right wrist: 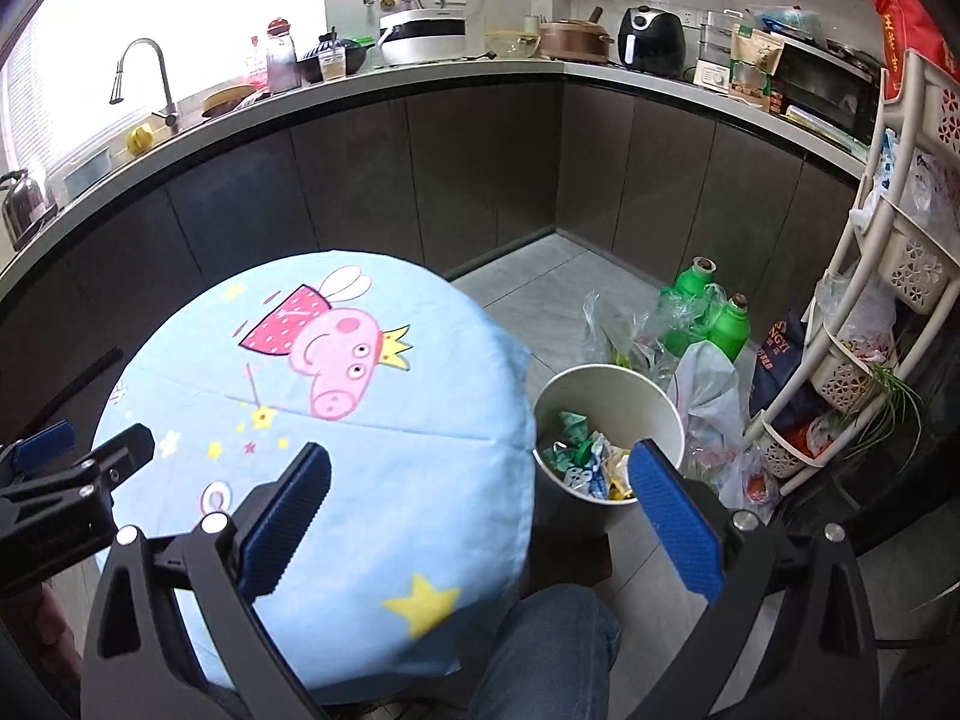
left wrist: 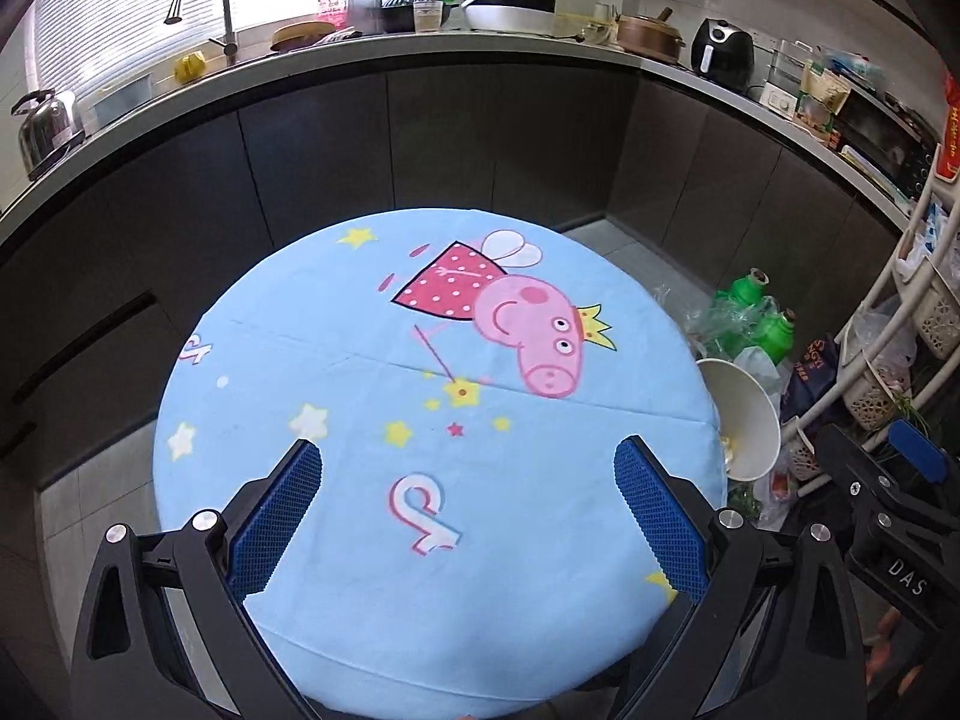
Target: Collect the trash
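1. White paper bucket [right wrist: 606, 396]: round, open-topped, tapering toward the base; stands upright on the floor just beside the right edge of the round table [right wrist: 180, 360], rim below the tabletop.
2. Trash [right wrist: 591, 462]: crumpled wrappers in green, white, blue and yellow, with a green cap-like piece; lies loose inside the white paper bucket, filling its lower part, well below the rim.
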Demonstrator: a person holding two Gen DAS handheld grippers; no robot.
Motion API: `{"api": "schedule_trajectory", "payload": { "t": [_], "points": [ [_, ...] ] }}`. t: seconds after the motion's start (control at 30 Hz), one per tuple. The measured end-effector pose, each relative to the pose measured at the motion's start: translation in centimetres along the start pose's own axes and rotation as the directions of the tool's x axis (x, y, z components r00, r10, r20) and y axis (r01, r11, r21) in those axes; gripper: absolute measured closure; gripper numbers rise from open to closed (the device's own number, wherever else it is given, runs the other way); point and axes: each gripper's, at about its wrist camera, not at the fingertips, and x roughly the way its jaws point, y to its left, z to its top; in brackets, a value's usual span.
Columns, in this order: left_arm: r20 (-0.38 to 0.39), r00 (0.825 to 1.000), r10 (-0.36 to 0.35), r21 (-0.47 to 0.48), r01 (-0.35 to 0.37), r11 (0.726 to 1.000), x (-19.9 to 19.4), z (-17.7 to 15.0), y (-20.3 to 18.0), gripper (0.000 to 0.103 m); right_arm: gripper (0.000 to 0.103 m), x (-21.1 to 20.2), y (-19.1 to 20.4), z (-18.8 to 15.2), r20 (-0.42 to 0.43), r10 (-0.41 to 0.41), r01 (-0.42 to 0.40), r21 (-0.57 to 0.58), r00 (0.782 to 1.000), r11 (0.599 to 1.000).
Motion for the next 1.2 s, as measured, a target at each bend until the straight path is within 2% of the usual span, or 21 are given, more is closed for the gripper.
{"api": "schedule_trajectory", "payload": {
  "t": [0.23,1.2],
  "points": [
    [-0.003,1.000,0.016,0.009,-0.016,1.000,-0.8,-1.5,1.0,0.009,0.004,-0.4,2.2,-0.7,-0.004,-0.022,0.022,-0.044,1.000,0.999],
    [0.002,1.000,0.012,0.018,-0.012,1.000,-1.1,-1.5,0.6,0.009,0.004,-0.6,1.8,-0.5,0.005,-0.031,0.031,-0.036,1.000,0.999]
  ]
}}
